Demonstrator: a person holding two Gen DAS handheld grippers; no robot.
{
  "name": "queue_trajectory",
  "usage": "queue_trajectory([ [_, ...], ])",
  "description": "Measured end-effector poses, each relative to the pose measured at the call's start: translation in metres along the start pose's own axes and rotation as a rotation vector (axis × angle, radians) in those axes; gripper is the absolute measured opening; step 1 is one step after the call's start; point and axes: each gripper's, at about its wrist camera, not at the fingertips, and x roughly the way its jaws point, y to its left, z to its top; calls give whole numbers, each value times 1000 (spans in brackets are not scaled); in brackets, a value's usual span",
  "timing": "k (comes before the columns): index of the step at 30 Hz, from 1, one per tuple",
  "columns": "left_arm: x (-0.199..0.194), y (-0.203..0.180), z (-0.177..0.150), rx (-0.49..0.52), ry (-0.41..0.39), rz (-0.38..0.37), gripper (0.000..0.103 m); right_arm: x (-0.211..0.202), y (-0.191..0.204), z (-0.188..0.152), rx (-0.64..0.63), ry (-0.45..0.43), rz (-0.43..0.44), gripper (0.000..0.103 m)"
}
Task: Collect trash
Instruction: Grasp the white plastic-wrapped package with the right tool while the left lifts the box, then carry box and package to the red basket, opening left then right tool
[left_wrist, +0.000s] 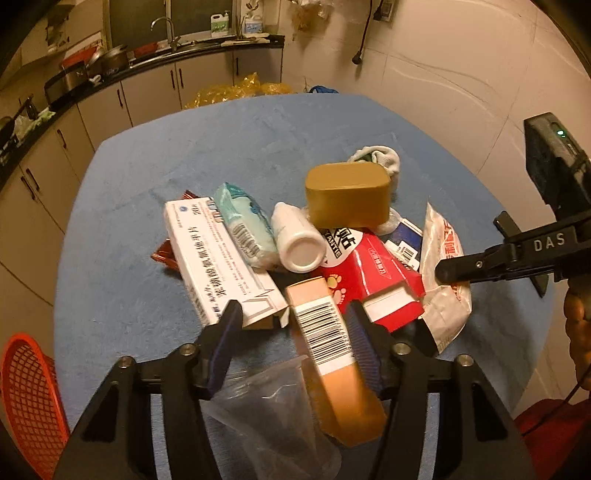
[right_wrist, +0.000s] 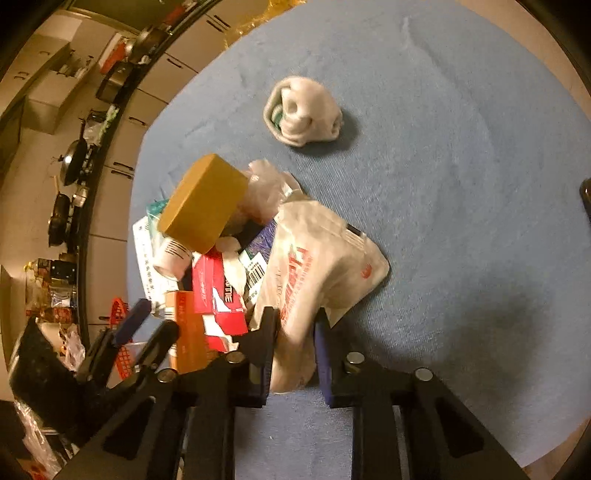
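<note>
A heap of trash lies on the blue round table (left_wrist: 147, 266). My left gripper (left_wrist: 293, 314) is open, its fingers either side of an orange box with a barcode (left_wrist: 328, 354) that lies over a clear plastic cup (left_wrist: 266, 398). My right gripper (right_wrist: 295, 325) is shut on a white plastic bag with red print (right_wrist: 317, 258), also in the left wrist view (left_wrist: 443, 280). The heap also holds a white medicine box (left_wrist: 218, 262), a white bottle (left_wrist: 299, 243), a tan box (left_wrist: 347, 195), a red box (left_wrist: 373, 273) and a pale blue packet (left_wrist: 243, 225).
A balled white sock (right_wrist: 303, 110) lies apart from the heap on the table. A red mesh basket (left_wrist: 29, 398) stands beside the table at lower left. Kitchen cabinets and a counter with pots (left_wrist: 110, 62) run behind. Yellow plastic bags (left_wrist: 229, 92) lie past the table's far edge.
</note>
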Motion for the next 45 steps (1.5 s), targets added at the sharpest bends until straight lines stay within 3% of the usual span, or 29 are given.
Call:
queue_trajectory([
  [3,1,-3,0,8,14,8,46,-7,4,-2,-34,-24,-12,18],
  [5,1,-3,0,-13,37,22,60,-11,8,-5,-59,-34,-21,18],
  [8,4,-3,-4,-24,45,27,60,-12,12,-6,-100,-38,-44,18],
  [11,6,-10,-6,8,45,50,60,-7,8,-4,-95,-21,-60,27],
  [13,5,-15,-8,18,37,60,55,-2,8,-3,-94,-11,-86,40],
  [14,4,-16,-8,20,30,57,42,1,9,-4,-93,-8,-91,45],
  [16,1,-18,-9,16,28,42,23,8,9,-3,-89,6,-82,43],
  [19,-6,-15,-13,-4,19,18,23,11,11,-5,-102,12,-52,28],
  [27,-47,4,-14,-111,-69,-89,23,-23,45,-15,-269,-116,-85,27],
  [35,-81,30,-8,-208,-129,-147,23,-46,62,-29,-329,-205,-62,27],
  [45,-112,60,-19,-279,-177,-97,23,-50,79,-51,-393,-214,-41,27],
])
